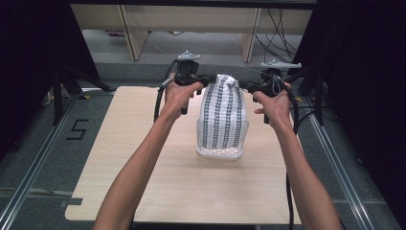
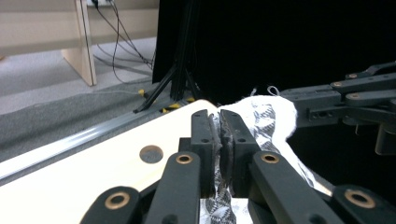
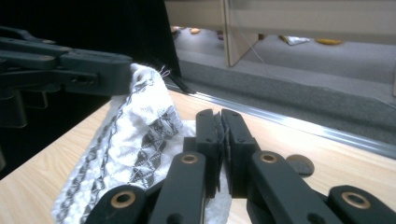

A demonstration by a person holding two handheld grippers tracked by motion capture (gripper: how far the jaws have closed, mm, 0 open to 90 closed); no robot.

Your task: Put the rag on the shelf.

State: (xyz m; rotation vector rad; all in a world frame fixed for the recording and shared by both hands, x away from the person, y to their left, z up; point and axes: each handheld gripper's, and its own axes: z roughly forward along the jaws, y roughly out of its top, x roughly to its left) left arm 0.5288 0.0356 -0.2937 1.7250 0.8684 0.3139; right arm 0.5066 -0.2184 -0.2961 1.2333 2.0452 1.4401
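A white cloth (image 1: 222,115) with dark patterned stripes hangs upright over a white slatted basket (image 1: 219,154) at the middle of the wooden table. My left gripper (image 1: 210,80) is shut on the cloth's top left corner, and fabric shows pinched between its jaws (image 2: 219,135). Facing it, my right gripper (image 1: 242,85) is shut on the top right corner, with a thin edge of fabric between its jaws (image 3: 220,135). The cloth (image 2: 268,114) stretches between the two grippers. The cloth (image 3: 140,135) drapes down to the left in the right gripper view, under the left gripper (image 3: 112,74).
The light wooden table (image 1: 158,182) has bare room around the basket and a round hole (image 2: 151,153) near an edge. Black stands (image 1: 62,81) and curtains flank the table, metal floor rails (image 1: 28,172) run along both sides, and wooden furniture legs (image 1: 133,33) and cables lie beyond.
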